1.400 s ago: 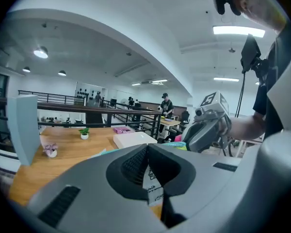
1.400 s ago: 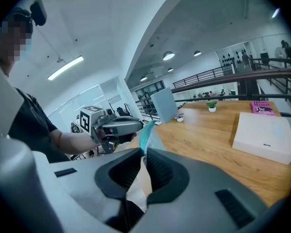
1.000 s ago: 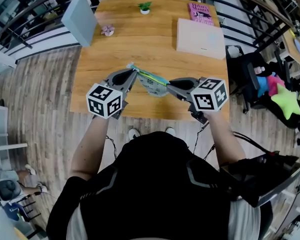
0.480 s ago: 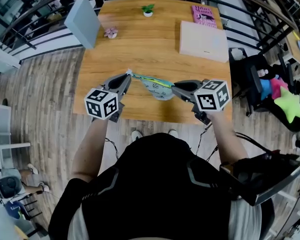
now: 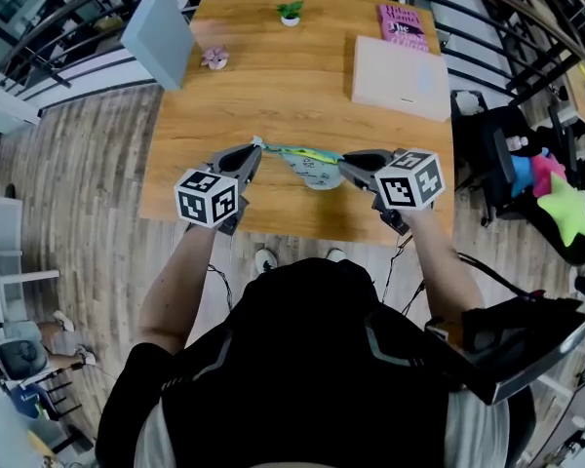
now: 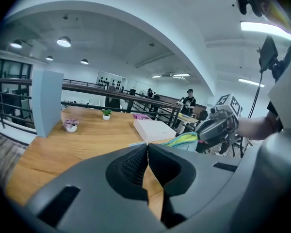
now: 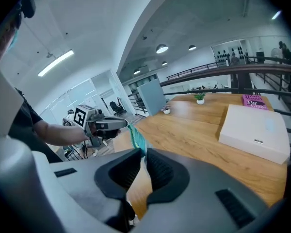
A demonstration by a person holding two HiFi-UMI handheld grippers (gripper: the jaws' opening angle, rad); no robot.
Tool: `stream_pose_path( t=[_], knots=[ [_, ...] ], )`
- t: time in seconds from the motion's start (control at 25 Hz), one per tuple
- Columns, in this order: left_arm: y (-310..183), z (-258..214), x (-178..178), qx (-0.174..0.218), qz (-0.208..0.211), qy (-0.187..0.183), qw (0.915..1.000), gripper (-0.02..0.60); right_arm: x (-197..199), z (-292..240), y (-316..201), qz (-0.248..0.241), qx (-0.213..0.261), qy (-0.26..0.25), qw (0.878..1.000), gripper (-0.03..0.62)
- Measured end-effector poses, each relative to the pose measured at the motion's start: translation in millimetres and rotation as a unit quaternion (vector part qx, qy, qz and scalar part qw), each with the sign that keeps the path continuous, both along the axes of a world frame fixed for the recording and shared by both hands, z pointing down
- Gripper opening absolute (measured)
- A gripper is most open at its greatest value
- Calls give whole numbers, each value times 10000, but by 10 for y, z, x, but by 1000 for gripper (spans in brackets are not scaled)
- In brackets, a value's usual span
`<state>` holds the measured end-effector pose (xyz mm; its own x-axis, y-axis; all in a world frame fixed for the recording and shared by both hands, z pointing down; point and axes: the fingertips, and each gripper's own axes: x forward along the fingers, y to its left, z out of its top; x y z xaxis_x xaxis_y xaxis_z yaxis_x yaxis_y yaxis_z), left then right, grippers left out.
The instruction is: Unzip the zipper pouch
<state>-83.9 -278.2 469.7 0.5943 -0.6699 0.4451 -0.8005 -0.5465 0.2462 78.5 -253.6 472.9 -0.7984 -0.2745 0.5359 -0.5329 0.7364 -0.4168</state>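
The zipper pouch (image 5: 308,165), pale grey with a teal and yellow zipper edge, hangs stretched between both grippers over the near part of the wooden table (image 5: 273,96). My left gripper (image 5: 256,147) is shut on a thin light-blue tab at the pouch's left zipper end. In the left gripper view its pads meet at the left gripper (image 6: 146,147), and the pouch (image 6: 186,140) shows beyond them. My right gripper (image 5: 343,164) is shut on the pouch's right end. In the right gripper view the teal edge of the pouch (image 7: 135,137) runs into the right gripper (image 7: 142,155).
On the table's far half stand a grey upright panel (image 5: 157,33), a pink flower pot (image 5: 214,58), a small green plant (image 5: 290,13), a white box (image 5: 401,77) and a pink book (image 5: 402,25). Railings surround the table. A chair with colourful toys (image 5: 543,179) is on the right.
The two grippers have drawn a little further apart, and the pouch now hangs flatter and more stretched between them. Both grips are unchanged.
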Motion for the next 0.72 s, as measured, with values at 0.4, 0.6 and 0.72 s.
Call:
stream_pose_path(
  t=[0.4,0.6,0.72],
  knots=[
    [-526,368,284,-126,-268,-147,9995,29,286,402,-663,84,160,221,9996,49],
    [-808,432,402,-118,-554,-55,9984,29,399,556,-1011,79,444,392,9982,51],
    [-811,635,436,-269,-541,-232,9979,29,419,725,-1043,-51,533,490,9974,51]
  ],
)
